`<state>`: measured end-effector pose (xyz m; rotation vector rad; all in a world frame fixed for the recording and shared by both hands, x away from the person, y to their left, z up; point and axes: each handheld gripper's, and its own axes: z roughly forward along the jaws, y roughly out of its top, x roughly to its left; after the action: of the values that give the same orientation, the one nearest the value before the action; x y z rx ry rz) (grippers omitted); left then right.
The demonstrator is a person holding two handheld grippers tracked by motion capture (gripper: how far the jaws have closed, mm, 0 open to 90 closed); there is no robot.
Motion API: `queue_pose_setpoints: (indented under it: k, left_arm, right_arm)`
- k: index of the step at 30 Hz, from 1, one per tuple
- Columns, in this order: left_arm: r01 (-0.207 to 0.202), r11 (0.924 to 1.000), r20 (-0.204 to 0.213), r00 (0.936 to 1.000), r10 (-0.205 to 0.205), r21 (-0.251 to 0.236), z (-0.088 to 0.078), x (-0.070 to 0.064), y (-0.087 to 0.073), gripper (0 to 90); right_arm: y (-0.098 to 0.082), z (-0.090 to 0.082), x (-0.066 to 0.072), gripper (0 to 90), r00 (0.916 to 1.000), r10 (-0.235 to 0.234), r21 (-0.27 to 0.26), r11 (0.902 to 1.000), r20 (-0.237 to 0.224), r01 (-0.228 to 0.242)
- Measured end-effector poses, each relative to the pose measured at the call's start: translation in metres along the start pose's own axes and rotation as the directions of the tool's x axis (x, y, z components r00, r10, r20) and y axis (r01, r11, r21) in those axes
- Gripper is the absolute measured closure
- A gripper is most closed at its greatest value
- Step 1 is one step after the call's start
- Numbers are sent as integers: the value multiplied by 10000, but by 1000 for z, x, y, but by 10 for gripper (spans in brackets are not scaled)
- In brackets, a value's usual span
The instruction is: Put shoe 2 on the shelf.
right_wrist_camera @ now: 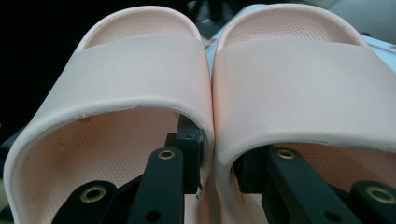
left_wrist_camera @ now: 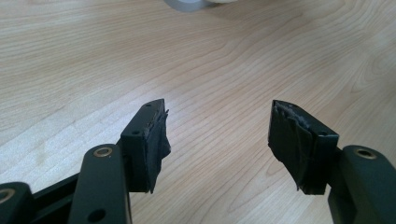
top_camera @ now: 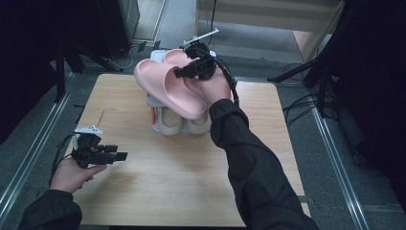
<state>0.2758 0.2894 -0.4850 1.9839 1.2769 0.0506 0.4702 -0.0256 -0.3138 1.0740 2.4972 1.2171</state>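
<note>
- The pale pink foam-like slippers (right_wrist_camera: 154,65) I hold look soft and matt, with smooth straps and finely dimpled footbeds.
- My right hand-held gripper (right_wrist_camera: 215,158) is black matt plastic with brass-coloured rivets.
- My left hand-held gripper (left_wrist_camera: 219,135) has pads wrapped in wrinkled black tape.
- The light wooden bench (left_wrist_camera: 93,60) shows fine grain and a mild sheen.

Setting: lab or recording studio. Wooden tabletop (top_camera: 158,191) on grey carpet; dark stands (top_camera: 311,72) and loose cables (top_camera: 299,108) left and right; metal floor rails (top_camera: 28,153).
</note>
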Motion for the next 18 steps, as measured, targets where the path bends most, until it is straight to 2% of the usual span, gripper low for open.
queue_pose_setpoints:
  k: [3, 7, 9, 12, 16, 18]
  left_arm:
    - [-49, 10000, 35, 10000, 49, 57, 2, 0, 0, 372]
    - [-36, 10000, 103, 9999, 36, 31, 2, 1, 2, 372]
    - [-91, 9999, 128, 9999, 90, 68, 3, 0, 3, 372]
    - [-215, 9997, 176, 9996, 213, 101, 5, -1, 3, 371]
    - [-290, 9995, 209, 9994, 287, 134, 7, -1, 5, 372]
    - [-319, 9994, 236, 9992, 316, 139, 8, -1, 5, 374]
  right_arm:
    - [4, 6, -4, 756, 9961, 642, -214, 9978, 612, -630]
    - [9, 11, -11, 755, 9790, 1739, -500, 9843, 1067, -1693]
    - [11, 15, -16, 755, 9714, 2082, -518, 9777, 1144, -2035]
    - [17, 19, -20, 755, 9612, 2305, -621, 9727, 1518, -2235]
    - [19, 25, -21, 753, 9378, 2651, -767, 9641, 2243, -2542]
    - [19, 29, -21, 752, 9248, 2962, -882, 9550, 2386, -2832]
